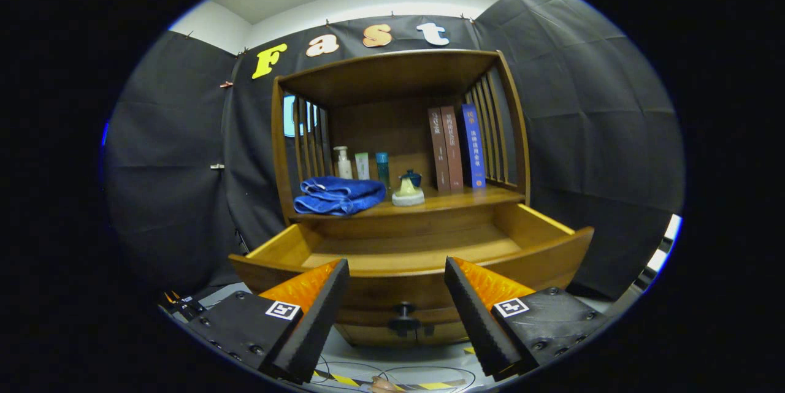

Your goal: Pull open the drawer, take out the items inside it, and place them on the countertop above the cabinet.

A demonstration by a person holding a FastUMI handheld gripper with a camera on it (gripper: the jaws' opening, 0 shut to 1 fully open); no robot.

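Hovering before the pulled-out drawer (405, 252), whose visible floor looks bare, gripper (397, 270) fingers spread and empty; blue towel (337, 195) and small pot (408, 192) lie on the countertop (454, 198) beyond; judged near completion, withdrawal next.

The cabinet's tabletop (466, 198) is carrying a folded blue towel (337, 195), 3 bottles (362, 165) at the back, a small pale figurine (408, 194) and 3 upright books (457, 148).

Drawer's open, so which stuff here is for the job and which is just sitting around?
For the job: drawer, pulled open; its knob; countertop; blue towel; open tongs, holding nothing.
Just sitting there: books, bottles, small green pot.
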